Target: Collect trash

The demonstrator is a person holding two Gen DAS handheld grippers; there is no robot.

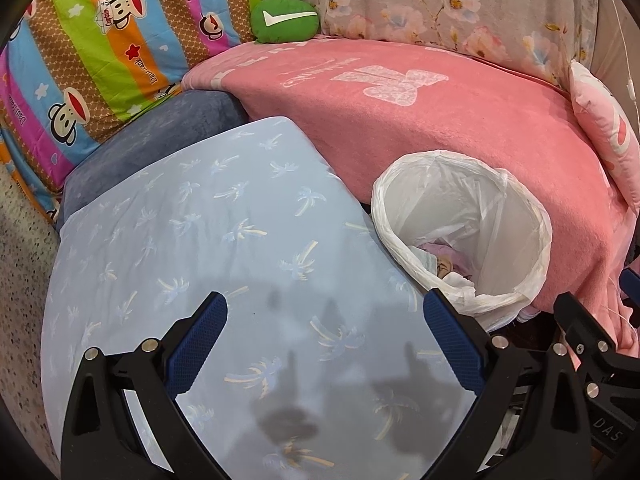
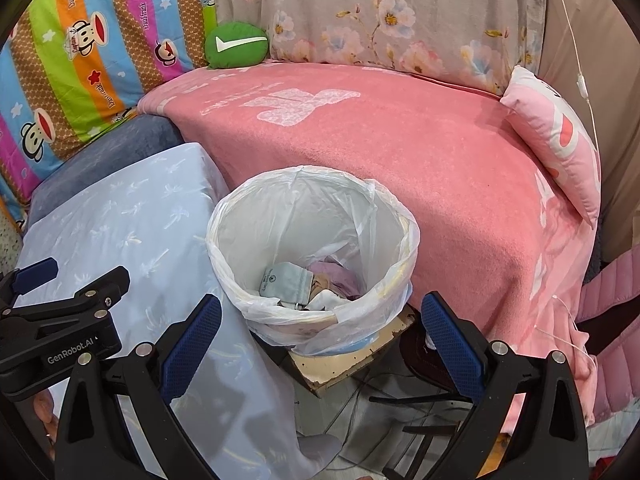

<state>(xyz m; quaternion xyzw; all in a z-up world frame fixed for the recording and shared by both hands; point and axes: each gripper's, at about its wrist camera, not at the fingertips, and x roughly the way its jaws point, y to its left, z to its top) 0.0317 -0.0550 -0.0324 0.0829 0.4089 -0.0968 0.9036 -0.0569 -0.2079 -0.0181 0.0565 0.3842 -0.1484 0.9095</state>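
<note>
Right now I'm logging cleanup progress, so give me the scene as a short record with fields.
bin: white bin lined with a clear plastic bag, standing on a worn board
bin contents: crumpled trash at the bottom
left gripper: open, empty, over the pale blue palm-print cloth
right gripper: open, empty, near the bin's front rim
behind bin: pink blanket
loose trash outside bin: none visible

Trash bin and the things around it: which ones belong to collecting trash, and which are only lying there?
For the job:
- trash bin with plastic liner
- discarded items inside it
- left gripper, right gripper, both open and empty

Just lying about:
- pink blanket
- green cushion
- pale blue cloth
</note>
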